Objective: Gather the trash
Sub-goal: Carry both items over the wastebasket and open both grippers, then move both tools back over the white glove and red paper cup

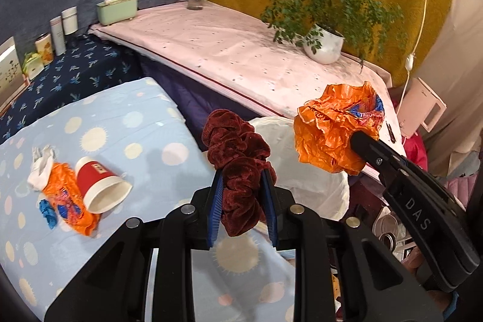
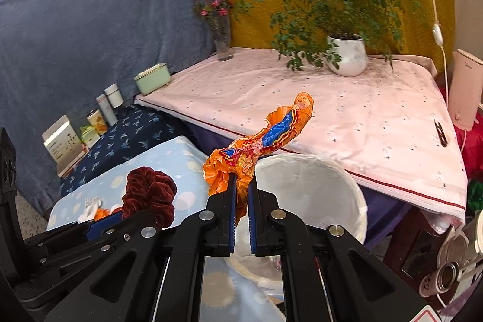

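Observation:
My left gripper (image 1: 242, 175) is shut on a dark red velvet scrunchie (image 1: 238, 159), held above the light blue dotted cloth (image 1: 135, 129); it also shows in the right wrist view (image 2: 149, 195). My right gripper (image 2: 242, 180) is shut on a crumpled orange wrapper (image 2: 256, 147), held over the white-lined bin (image 2: 311, 192); the wrapper also shows in the left wrist view (image 1: 335, 125), above the bin (image 1: 302, 171). On the blue cloth lie a red paper cup (image 1: 99, 186) on its side, another orange wrapper (image 1: 68, 201), a white tissue (image 1: 40, 171) and a blue scrap (image 1: 48, 212).
A pink-covered table (image 2: 302, 98) behind the bin carries a white potted plant (image 2: 347, 56), a glass flower vase (image 2: 222, 41) and a green box (image 2: 152, 79). Bottles and boxes (image 2: 90, 122) stand on a dark blue patterned surface at left. A white appliance (image 2: 465, 92) stands at right.

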Motion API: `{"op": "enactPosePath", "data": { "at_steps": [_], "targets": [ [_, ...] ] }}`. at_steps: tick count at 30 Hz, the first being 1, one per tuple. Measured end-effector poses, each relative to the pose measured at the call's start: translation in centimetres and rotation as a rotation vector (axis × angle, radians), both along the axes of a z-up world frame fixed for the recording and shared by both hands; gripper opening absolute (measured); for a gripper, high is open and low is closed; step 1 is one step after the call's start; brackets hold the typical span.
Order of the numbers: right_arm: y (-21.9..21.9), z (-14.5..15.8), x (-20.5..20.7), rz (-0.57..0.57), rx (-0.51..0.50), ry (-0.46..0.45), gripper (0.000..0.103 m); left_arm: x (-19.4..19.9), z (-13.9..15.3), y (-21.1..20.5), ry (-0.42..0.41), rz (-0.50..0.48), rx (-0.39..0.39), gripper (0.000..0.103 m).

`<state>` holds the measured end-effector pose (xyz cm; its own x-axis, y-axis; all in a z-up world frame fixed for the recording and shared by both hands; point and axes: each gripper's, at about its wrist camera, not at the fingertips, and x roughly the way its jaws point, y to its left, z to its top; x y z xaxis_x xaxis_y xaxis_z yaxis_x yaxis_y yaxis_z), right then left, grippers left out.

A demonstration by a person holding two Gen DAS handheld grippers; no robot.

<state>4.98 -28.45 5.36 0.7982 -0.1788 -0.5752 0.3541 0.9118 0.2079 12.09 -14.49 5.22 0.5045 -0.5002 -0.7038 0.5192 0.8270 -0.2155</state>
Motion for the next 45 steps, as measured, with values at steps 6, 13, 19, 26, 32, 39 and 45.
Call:
{"op": "enactPosePath", "data": {
  "at_steps": [6, 13, 19, 26, 32, 39, 45],
  "targets": [
    [-2.2, -0.7, -0.9, -0.043, 0.007, 0.013, 0.006, -0.3, -0.3, -2.7, -0.004, -0.056, 0.011, 0.024],
    [-3.6, -1.5, -1.1, -0.070, 0.011, 0.037, 0.006, -0.1, -0.8, -5.0, 0.005, -0.114, 0.021, 0.024],
    [-4.1, -1.9, -1.0, -0.078, 0.012, 0.050, 0.006, 0.4, -1.0, -5.9, 0.013, -0.143, 0.010, 0.026],
    [-4.3, -2.4, -0.4, -0.089, 0.012, 0.067, 0.011, 1.0, -1.0, -5.8, 0.000, -0.116, -0.002, 0.045],
    [-4.2, -2.5, -0.1, -0.095, 0.015, 0.065, 0.020, 1.7, -1.0, -4.8, 0.003, -0.082, -0.010, 0.053],
    [-3.3, -2.0, 0.3, -0.072, 0.002, 0.061, 0.020, 2.3, -0.8, -3.1, 0.008, -0.039, -0.020, 0.055],
    [-1.9, -1.4, 0.6, -0.048, -0.013, 0.055, 0.027, 2.5, -0.6, -1.6, -0.001, -0.001, -0.019, 0.055]
  ]
}}
